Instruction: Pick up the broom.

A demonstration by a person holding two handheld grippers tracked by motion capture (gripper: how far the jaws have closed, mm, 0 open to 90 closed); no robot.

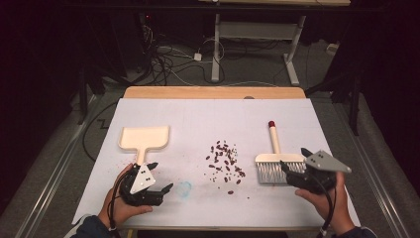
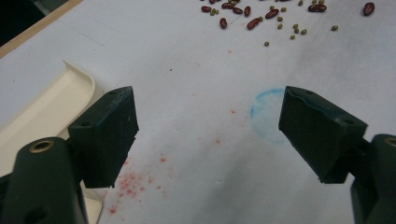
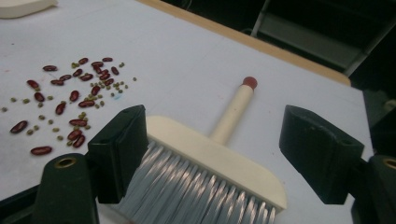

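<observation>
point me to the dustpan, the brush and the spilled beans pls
dustpan (image 1: 145, 138): high view, on the flat cream tray, ahead of its short handle.
brush (image 3: 219, 156): right gripper view, on the cream head above the grey bristles.
spilled beans (image 1: 225, 161): high view, middle of the scattered patch on the white sheet.

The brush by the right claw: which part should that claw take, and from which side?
Judging by its pose, the handle. The brush lies flat, bristles toward the person, round red-tipped handle pointing away. The open right claw sits over the bristles, which would give. Better to reach on past the head and come down from above, jaws across the handle near the head.
</observation>
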